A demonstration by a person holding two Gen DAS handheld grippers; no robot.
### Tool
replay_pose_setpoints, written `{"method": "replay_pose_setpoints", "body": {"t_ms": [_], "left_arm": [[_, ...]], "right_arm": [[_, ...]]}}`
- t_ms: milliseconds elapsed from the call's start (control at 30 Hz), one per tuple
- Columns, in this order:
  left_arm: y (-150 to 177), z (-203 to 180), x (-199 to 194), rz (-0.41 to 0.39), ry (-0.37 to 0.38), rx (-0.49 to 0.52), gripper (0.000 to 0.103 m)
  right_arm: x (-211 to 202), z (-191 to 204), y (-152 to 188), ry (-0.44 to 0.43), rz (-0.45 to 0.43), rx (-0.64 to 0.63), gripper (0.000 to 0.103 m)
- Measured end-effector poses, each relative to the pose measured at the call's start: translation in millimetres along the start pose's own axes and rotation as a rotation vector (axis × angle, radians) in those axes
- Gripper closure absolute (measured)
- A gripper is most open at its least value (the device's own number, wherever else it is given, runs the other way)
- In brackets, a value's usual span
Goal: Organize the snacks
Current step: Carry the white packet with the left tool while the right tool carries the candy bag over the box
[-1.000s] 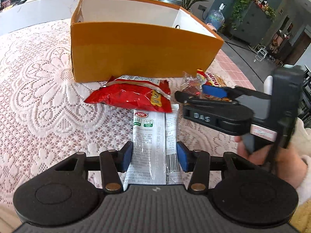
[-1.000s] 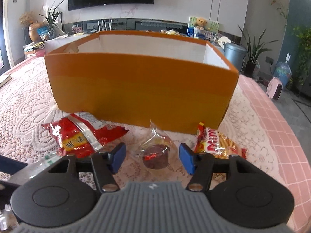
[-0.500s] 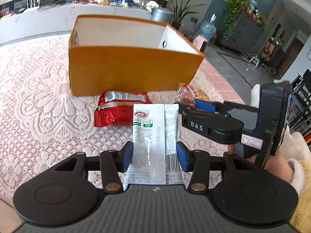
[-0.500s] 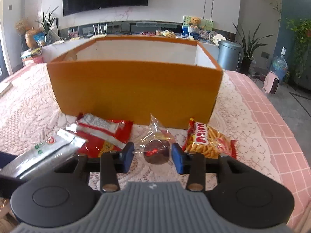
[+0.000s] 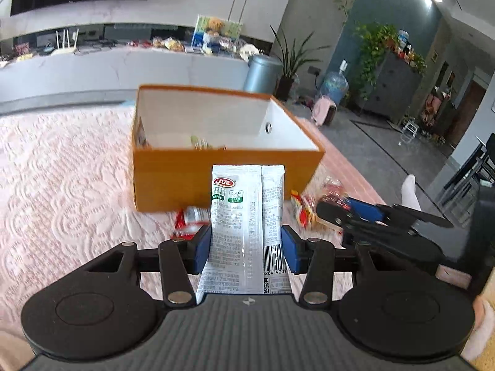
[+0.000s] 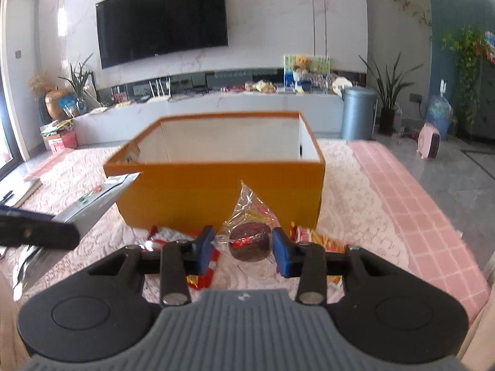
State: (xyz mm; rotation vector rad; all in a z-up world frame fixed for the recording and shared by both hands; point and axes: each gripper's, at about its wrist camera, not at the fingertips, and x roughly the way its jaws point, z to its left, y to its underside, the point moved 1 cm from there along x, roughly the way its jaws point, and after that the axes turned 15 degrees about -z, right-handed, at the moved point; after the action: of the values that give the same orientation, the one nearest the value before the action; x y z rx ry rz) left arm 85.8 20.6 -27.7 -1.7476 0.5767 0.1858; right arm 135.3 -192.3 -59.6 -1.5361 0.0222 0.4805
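1. Your left gripper [image 5: 246, 242]: jaws clamped on the white sachet [image 5: 247, 216] at its long edges. Its long axis runs straight ahead, free end toward 12 o'clock.
2. Your right gripper [image 6: 243, 247]: jaws narrow, pads pressing the wrapped chocolate puck [image 6: 250, 241]; its clear wrapper tail sticks up toward 12.
3. The orange box [image 5: 185, 179] is open-topped and dead ahead at 12 in both wrist views, its near wall facing you, with a few snacks showing inside.
4. Key relation: both held snacks sit short of that near wall, below or about level with the rim. Clear the rim before releasing.
5. Left looks slightly nearer the box; judgement only.
6. The red packet [image 5: 188, 221] and yellow packet [image 6: 321, 241] lie on the tabletop [image 5: 62, 185] at the box's foot.
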Motion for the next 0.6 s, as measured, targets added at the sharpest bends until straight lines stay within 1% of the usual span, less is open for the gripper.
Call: {"method": "replay_pose_setpoints", "body": {"t_ms": [267, 600], "left_arm": [[-32.8, -1.3, 13.4, -0.065, -0.015, 0.031, 0.049], [-57.3, 7.4, 49.9, -0.078, -0.044, 0.018, 0.049]], "right_arm": [[-4.5, 5.9, -34.9, -0.021, -0.072, -0.044, 0.065], [24.0, 8.1, -76.0, -0.022, -0.119, -0.123, 0.065]]}}
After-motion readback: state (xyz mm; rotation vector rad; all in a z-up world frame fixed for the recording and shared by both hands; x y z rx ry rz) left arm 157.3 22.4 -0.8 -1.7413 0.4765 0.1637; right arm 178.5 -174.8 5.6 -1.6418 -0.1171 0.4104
